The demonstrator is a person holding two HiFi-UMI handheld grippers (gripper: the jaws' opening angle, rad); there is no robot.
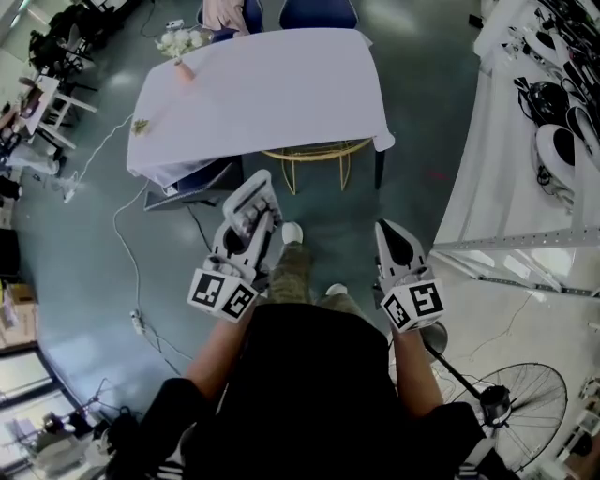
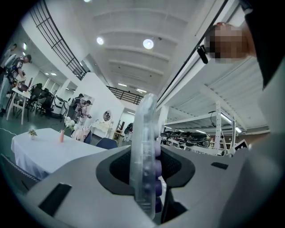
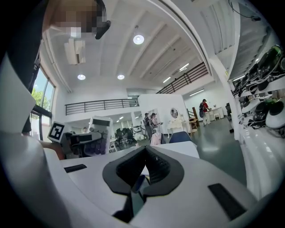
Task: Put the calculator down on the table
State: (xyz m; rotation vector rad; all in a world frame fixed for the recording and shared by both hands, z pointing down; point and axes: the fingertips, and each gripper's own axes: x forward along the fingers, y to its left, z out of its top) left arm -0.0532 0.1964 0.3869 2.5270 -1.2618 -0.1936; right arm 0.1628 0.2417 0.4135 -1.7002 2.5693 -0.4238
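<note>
The calculator, clear-cased with purple keys, is clamped between the jaws of my left gripper and held in the air over the floor, short of the table. In the left gripper view the calculator stands edge-on between the pads, sticking up past the left gripper. The table, draped in a white cloth, lies ahead. My right gripper is held beside my leg, jaws together and empty. In the right gripper view the right gripper points toward the table, with the calculator off to the left.
A yellow wire stool stands under the table's near edge. Blue chairs stand at its far side. A pink vase and flowers sit at its far left corner. White shelving with helmets runs along the right, a fan behind me.
</note>
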